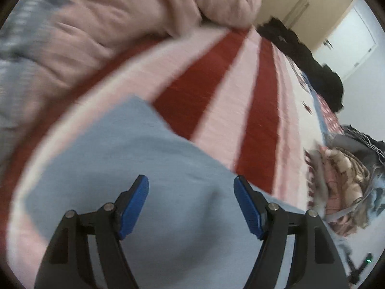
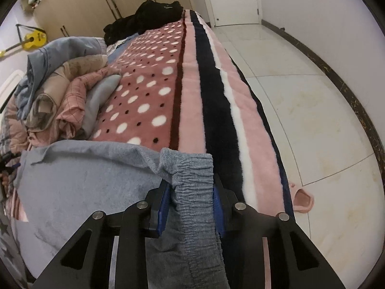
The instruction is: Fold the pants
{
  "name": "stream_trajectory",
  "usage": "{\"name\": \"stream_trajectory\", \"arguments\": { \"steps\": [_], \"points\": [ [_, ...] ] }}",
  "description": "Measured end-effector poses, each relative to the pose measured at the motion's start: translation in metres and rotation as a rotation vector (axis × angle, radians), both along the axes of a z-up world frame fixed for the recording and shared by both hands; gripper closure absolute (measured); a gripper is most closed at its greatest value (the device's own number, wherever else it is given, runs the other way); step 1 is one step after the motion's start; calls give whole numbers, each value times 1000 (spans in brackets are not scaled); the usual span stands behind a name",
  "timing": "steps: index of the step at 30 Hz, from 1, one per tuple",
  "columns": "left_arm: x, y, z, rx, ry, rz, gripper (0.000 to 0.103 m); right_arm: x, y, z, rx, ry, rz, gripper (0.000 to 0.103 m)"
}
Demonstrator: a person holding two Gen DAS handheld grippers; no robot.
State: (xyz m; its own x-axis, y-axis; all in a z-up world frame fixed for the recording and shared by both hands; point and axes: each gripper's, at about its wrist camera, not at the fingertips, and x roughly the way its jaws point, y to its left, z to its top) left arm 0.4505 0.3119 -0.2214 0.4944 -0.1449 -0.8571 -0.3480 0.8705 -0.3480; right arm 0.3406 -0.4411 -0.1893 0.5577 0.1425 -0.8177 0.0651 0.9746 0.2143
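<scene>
Light blue-grey pants [image 1: 125,159] lie spread on a striped bed blanket [image 1: 216,101]. My left gripper [image 1: 191,189] hangs open just above the flat cloth, nothing between its blue pads [image 1: 134,207]. In the right wrist view the same pants [image 2: 79,183] lie at the near end of the bed, and their ribbed elastic waistband [image 2: 192,187] runs up between the blue pads. My right gripper [image 2: 190,193] is shut on that waistband, near the bed's right edge. The cloth under the jaws hides the pad faces.
A heap of mixed clothes [image 2: 62,96] sits at the left of the dotted blanket [image 2: 149,91]; a black garment [image 2: 146,16] lies at the far end. A pink quilt [image 1: 125,24] bulks beyond the pants. Tiled floor [image 2: 312,110] with a pink slipper [image 2: 303,198] lies right of the bed.
</scene>
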Motion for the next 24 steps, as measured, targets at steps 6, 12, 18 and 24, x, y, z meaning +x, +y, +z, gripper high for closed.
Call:
{"name": "stream_trajectory", "arguments": {
  "steps": [6,12,18,24],
  "points": [
    [44,-33,-21,73,160,20,8,4,2,-6,-7,5,-3,76],
    [60,-61,-27,258,233,59,9,3,4,-6,-33,3,-1,76],
    [39,-68,-10,326,178,38,72,3,4,-6,-31,2,-4,76],
    [11,-76,0,370,126,15,99,-5,4,3,-33,-39,-31,78]
  ]
}}
